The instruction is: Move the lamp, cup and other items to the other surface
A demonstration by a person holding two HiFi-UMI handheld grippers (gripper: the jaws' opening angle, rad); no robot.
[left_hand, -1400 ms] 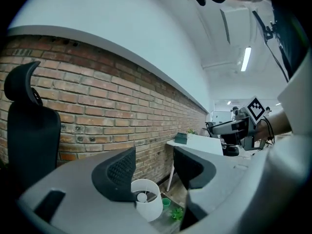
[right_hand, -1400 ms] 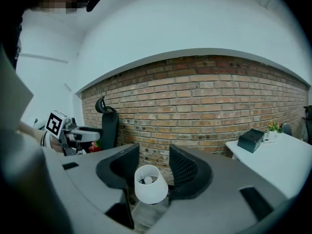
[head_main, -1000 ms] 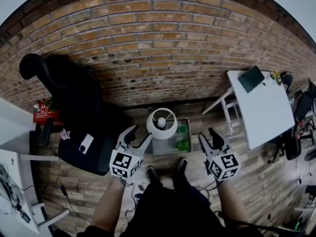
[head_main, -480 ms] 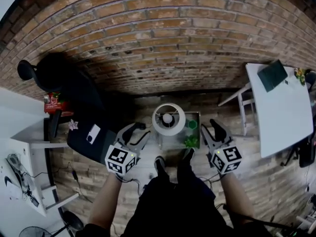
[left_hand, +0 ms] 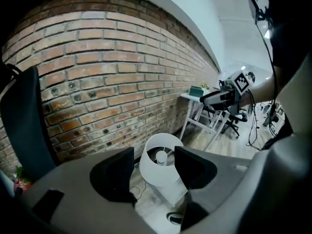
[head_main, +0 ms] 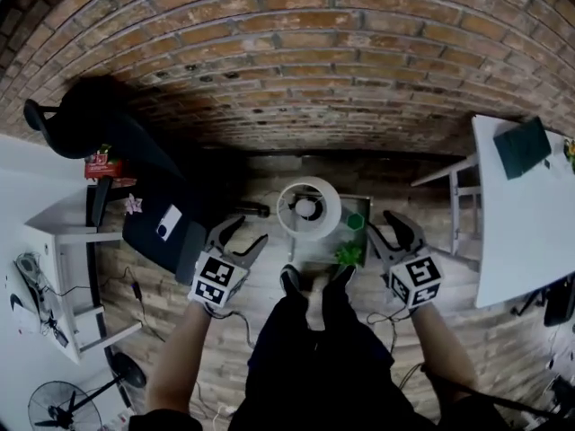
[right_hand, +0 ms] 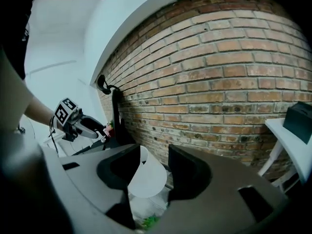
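A lamp with a white drum shade [head_main: 308, 207] stands on a small low table [head_main: 316, 251] against the brick wall. A green cup [head_main: 355, 222] and a small green plant [head_main: 346, 256] share that table. My left gripper [head_main: 241, 234] hovers left of the table; its jaws are opening with nothing between them. My right gripper [head_main: 384, 229] hangs open and empty to the right of the table. In the left gripper view the lamp shade [left_hand: 158, 165] shows beyond the left gripper [left_hand: 153, 155]. In the right gripper view the shade [right_hand: 146, 177] and the plant [right_hand: 148, 222] show beyond the right gripper [right_hand: 153, 161].
A black office chair [head_main: 148, 214] with a phone [head_main: 168, 222] on its seat stands left of the table. A white desk [head_main: 530, 232] carrying a dark book [head_main: 526, 148] is at the right. Another white desk [head_main: 36, 241] and a fan [head_main: 63, 407] are at the left. The person's shoes [head_main: 291, 280] touch the table's near edge.
The head camera has swung, so the lamp table sits nearer the picture's middle. Both grippers still flank it, the left one a little lower and further left.
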